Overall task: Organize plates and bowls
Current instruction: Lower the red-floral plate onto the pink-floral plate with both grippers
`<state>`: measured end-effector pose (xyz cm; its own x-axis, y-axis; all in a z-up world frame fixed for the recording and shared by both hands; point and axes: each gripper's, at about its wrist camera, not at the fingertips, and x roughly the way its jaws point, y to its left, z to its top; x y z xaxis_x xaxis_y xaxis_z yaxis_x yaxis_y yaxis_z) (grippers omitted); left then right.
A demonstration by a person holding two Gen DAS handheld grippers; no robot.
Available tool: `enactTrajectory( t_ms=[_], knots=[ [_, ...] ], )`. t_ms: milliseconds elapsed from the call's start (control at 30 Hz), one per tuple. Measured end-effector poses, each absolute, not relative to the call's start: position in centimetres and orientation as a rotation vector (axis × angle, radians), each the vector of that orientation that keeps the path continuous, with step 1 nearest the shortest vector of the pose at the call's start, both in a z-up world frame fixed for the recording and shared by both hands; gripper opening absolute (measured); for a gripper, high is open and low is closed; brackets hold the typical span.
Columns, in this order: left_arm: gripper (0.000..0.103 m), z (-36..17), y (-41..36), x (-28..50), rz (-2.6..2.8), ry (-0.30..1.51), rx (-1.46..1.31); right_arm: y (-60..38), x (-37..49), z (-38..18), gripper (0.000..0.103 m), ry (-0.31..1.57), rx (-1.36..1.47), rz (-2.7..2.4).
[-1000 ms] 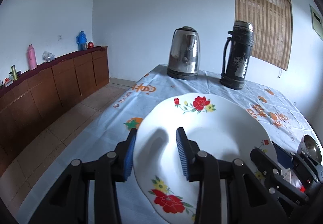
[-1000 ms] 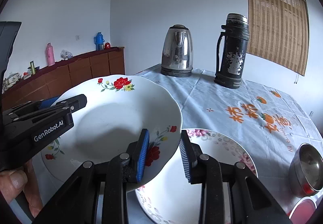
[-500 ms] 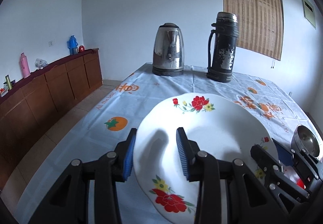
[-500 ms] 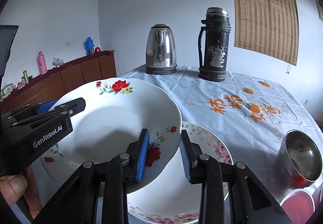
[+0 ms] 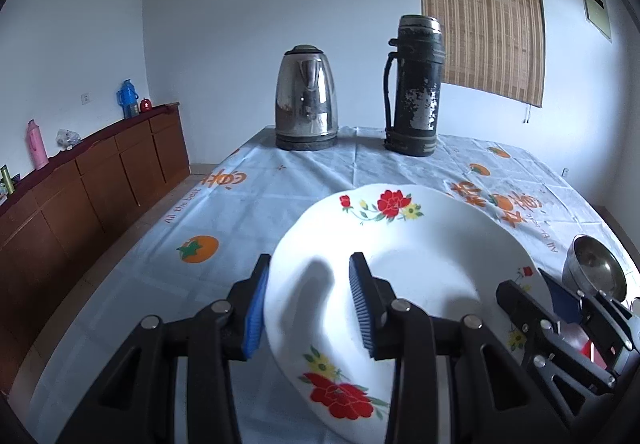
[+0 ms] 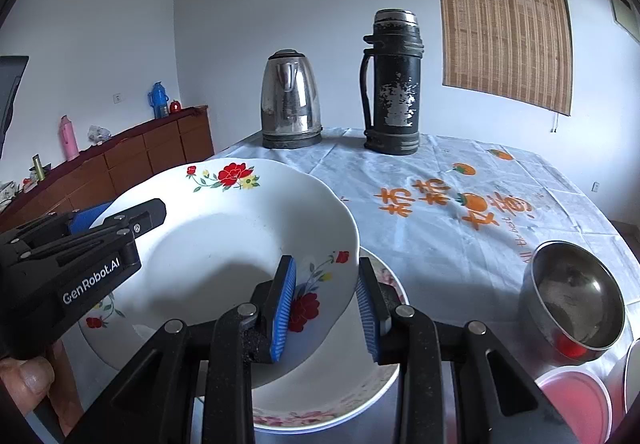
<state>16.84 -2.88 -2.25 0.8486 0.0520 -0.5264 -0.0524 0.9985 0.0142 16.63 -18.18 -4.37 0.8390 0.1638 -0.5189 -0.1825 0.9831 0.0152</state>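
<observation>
Both grippers have carried the white deep plate with red flower sprays sideways across the table over the last second, so the pink-flowered plate beneath it now shows only a narrow crescent and the kettle and flask sit further toward the middle of each view. Nearest, the left gripper straddles the plate's left rim, one blue pad outside and one inside, narrowly parted and clamped on the rim; the right gripper pinches the opposite rim the same way, both pointing forward and downward. A thumb shows at the lower left of the right wrist view. The plate is lifted clear of the cloth and tilted, overlapping the pink-flowered plate. Just to the right stand a small steel bowl and a pink-lidded tub, close to the table's right edge. Further out, the pale blue tablecloth with orange fruit print lies bare. At the far edge stand a steel electric kettle and a worn black vacuum flask. Beyond the left edge runs a brown wooden sideboard.
</observation>
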Motion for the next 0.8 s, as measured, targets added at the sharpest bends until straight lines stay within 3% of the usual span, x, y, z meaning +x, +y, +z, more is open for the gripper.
enactTrajectory(
  t_ms=[800],
  knots=[
    [0.036, -4.2, -6.0, 18.5, -0.005, 0.613, 0.029, -21.4, 17.5, -5.3, 0.033, 0.583, -0.026, 0.099]
  ],
)
